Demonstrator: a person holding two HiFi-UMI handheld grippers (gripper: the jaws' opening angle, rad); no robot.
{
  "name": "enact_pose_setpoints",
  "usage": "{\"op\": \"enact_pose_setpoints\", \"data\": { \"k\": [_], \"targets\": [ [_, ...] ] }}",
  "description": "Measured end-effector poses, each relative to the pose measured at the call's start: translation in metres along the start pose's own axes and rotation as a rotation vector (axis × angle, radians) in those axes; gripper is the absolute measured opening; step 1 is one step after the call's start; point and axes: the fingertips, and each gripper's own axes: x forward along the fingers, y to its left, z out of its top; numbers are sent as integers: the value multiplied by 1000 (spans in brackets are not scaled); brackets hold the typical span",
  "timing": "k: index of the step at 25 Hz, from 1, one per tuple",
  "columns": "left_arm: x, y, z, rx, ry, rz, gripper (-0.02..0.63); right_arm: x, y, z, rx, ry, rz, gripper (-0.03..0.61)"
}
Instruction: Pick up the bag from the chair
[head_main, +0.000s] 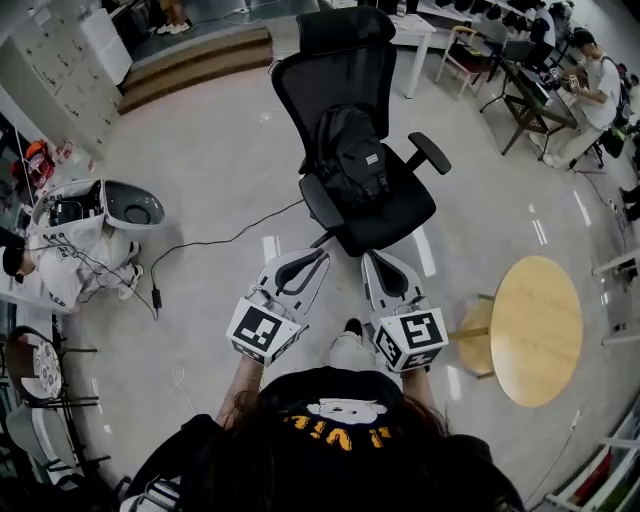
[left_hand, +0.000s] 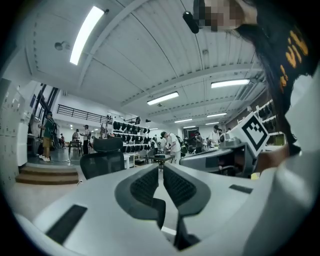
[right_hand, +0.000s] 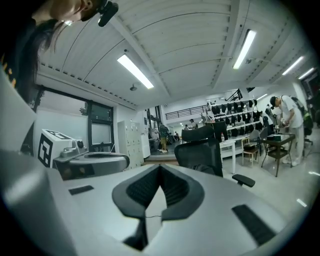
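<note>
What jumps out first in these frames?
A black office chair stands mid-floor in the head view, a black bag propped on its seat against the backrest. Just short of it, the left gripper and right gripper point at it side by side, jaws together, empty. A round wooden table sits to the right.

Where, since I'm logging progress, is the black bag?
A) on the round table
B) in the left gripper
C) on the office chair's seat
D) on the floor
C: the black bag sits on the office chair, leaning against its backrest.
</note>
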Motion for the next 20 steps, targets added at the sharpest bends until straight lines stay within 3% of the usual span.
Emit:
{"op": "enact_pose_setpoints", "data": {
  "k": [8,20],
  "targets": [
    [105,14,22,10,-12,6,28,52,-89,29,17,-8,68,2],
    [152,41,12,5,51,105,28,95,-136,24,38,23,162,3]
  ]
}}
